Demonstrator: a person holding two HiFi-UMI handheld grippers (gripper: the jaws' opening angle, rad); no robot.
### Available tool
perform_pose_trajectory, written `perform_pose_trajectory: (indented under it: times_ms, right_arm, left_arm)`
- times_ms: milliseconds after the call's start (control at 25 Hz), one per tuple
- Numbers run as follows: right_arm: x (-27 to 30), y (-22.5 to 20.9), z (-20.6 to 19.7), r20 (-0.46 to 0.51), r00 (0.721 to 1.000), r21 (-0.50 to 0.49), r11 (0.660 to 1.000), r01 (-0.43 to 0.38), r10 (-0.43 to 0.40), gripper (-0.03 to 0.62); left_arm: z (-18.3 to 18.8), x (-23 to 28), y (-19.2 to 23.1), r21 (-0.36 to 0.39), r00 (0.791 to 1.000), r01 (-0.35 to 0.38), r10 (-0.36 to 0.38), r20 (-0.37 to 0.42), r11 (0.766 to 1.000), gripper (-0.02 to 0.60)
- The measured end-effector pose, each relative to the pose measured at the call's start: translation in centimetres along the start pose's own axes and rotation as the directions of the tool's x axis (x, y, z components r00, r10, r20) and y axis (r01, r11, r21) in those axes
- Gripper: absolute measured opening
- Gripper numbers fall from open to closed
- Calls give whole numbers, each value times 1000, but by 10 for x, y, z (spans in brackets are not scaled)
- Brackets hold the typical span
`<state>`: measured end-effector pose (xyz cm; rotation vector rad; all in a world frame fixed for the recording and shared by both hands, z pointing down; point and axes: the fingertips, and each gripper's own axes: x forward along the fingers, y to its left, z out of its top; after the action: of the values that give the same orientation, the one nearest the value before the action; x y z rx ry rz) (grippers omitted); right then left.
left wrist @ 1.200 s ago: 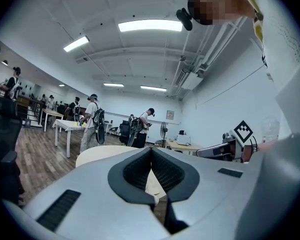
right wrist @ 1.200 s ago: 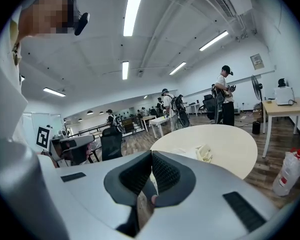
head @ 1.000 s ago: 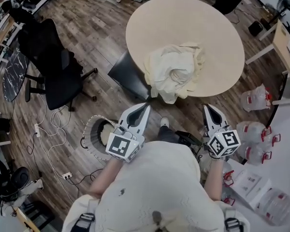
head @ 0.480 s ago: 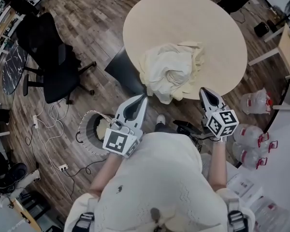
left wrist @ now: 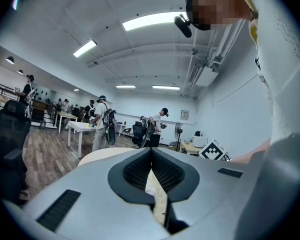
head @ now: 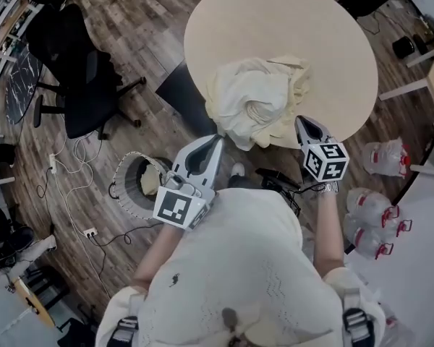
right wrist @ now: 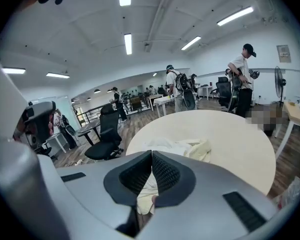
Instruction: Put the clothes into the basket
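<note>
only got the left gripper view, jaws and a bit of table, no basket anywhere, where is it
observer: The basket stands on the floor at the person's left, beside the round table; something pale lies inside it.
operator: ok, where's the right gripper then
observer: The right gripper is shut, with its tip at the right edge of the clothes heaped by the table's near rim. I can't tell whether it touches them.

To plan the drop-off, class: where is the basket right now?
In the head view, the basket sits on the floor just left of the left gripper, short of the round table.
</note>
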<state>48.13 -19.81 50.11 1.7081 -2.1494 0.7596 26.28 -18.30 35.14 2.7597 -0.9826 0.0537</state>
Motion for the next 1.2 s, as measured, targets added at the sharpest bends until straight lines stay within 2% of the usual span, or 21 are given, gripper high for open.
perform_pose_trajectory:
  times_ms: [240, 400, 480, 680, 800, 1200]
  right_arm:
    - [35, -33, -27, -76, 997, 55, 998, 17, -13, 9]
    - [57, -49, -46, -122, 993, 133, 991, 19, -2, 11]
    - [66, -52, -55, -145, 989, 154, 988, 17, 6, 60]
    - [86, -68, -77, -214, 977, 160, 986, 54, -19, 114]
    - [98, -75, -87, -250, 968, 179, 981, 70, -24, 167]
    - [136, -100, -104, -299, 953, 224, 968, 113, -42, 298]
  left_arm:
    - [-11, 13, -5, -9, 1000, -29, 29, -10, 1000, 20]
    - [-19, 16, -8, -12, 999, -46, 45, -18, 999, 20]
    - [-22, 15, -8, -13, 998, -52, 52, -20, 999, 20]
    - [-21, 17, -10, -6, 998, -57, 57, -12, 998, 20]
    - [-22, 19, -10, -4, 998, -67, 67, -19, 998, 20]
    - [-27, 20, 15, -10, 989, -142, 142, -44, 990, 20]
